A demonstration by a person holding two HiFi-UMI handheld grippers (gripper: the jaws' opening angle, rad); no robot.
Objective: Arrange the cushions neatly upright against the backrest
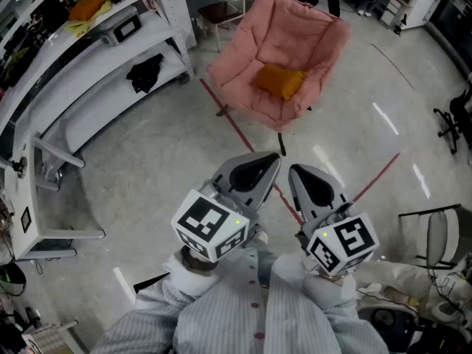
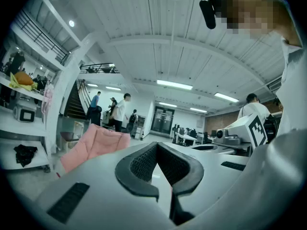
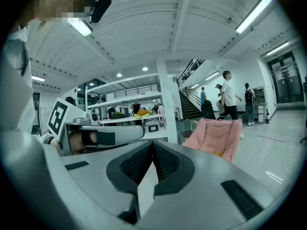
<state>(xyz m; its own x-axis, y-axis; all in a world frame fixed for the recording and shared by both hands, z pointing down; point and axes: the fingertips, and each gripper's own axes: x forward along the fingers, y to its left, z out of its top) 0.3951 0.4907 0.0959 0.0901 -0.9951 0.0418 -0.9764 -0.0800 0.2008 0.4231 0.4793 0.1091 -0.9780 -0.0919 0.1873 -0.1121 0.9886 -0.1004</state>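
Note:
A pink padded chair [image 1: 280, 46] stands on the floor ahead of me. An orange cushion [image 1: 280, 81] lies flat on its seat, away from the backrest. My left gripper [image 1: 274, 159] and right gripper [image 1: 295, 169] are held close to my chest, side by side, both shut and empty, well short of the chair. The chair's pink back [image 2: 93, 145] shows at the lower left of the left gripper view. In the right gripper view the chair [image 3: 216, 137] appears at mid right with a bit of the orange cushion [image 3: 218, 153] at its base.
White curved shelving [image 1: 88, 65] with a black item [image 1: 145, 72] and orange and yellow things [image 1: 90, 9] lines the left. Red tape lines [image 1: 236, 127] cross the floor. A wooden chair [image 1: 221, 9] stands behind the pink one. An office chair base [image 1: 450, 120] is at the right. People walk in the background [image 3: 229, 99].

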